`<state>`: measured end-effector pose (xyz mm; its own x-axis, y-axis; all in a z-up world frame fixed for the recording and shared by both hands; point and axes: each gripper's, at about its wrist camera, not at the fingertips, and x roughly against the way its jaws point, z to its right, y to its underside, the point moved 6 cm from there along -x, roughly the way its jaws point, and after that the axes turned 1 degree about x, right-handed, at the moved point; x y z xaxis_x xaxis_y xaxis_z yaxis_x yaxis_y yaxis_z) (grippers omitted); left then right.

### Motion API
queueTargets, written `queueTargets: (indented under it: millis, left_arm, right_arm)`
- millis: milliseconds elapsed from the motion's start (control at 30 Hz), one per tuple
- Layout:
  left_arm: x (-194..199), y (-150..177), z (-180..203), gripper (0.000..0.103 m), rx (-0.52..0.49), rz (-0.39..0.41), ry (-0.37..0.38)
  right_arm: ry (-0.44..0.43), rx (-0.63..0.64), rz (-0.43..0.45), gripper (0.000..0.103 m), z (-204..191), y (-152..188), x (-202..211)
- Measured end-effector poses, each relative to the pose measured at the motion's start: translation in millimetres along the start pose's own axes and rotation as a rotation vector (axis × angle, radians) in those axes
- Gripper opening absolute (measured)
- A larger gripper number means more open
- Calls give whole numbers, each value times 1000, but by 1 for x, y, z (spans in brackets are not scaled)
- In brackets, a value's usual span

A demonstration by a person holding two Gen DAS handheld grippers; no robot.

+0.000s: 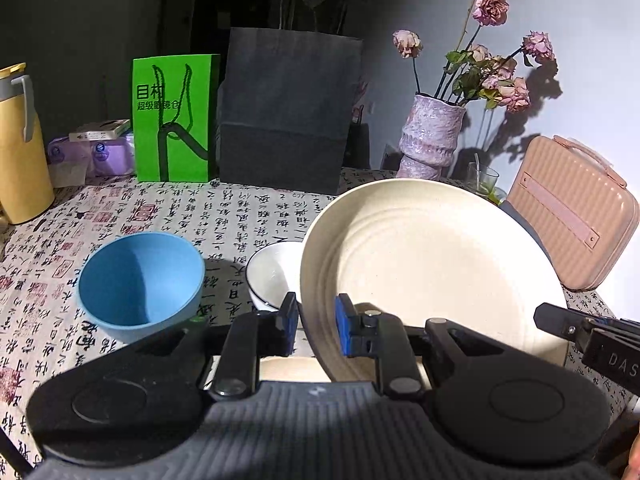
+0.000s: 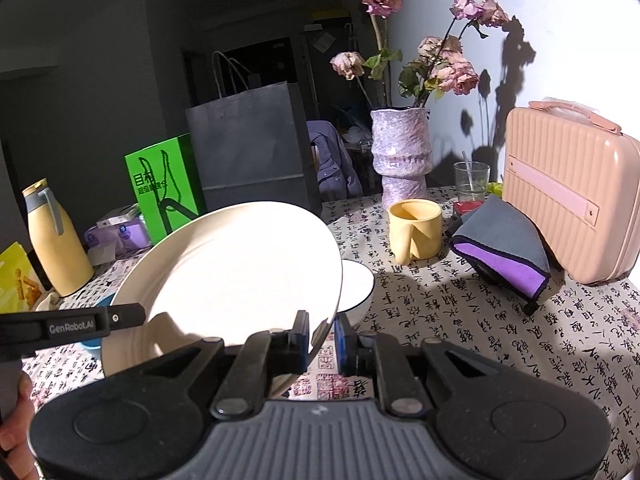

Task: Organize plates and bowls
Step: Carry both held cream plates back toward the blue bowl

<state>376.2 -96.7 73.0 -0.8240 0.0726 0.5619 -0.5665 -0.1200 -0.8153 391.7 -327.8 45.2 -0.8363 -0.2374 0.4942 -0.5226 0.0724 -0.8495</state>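
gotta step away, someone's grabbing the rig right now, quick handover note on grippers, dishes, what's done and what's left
Left gripper: shut on the rim of the cream plate.
Right gripper: shut on the same plate's opposite rim, so both hold it tilted above the table.
Blue bowl stands by itself on the cloth; the white bowl sits beside it, partly behind the plate.
Done: plate lifted.
Left: set the plate down, then probably group or stack the two bowls. Yellow mug is close, mind it.
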Motion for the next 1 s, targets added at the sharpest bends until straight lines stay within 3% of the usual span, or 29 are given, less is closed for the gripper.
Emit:
queueTargets:
  millis: [1000]
  left_arm:
    - [24, 44, -47, 20, 56, -25, -37]
  right_arm:
    - [-75, 45, -82, 13, -36, 48, -6]
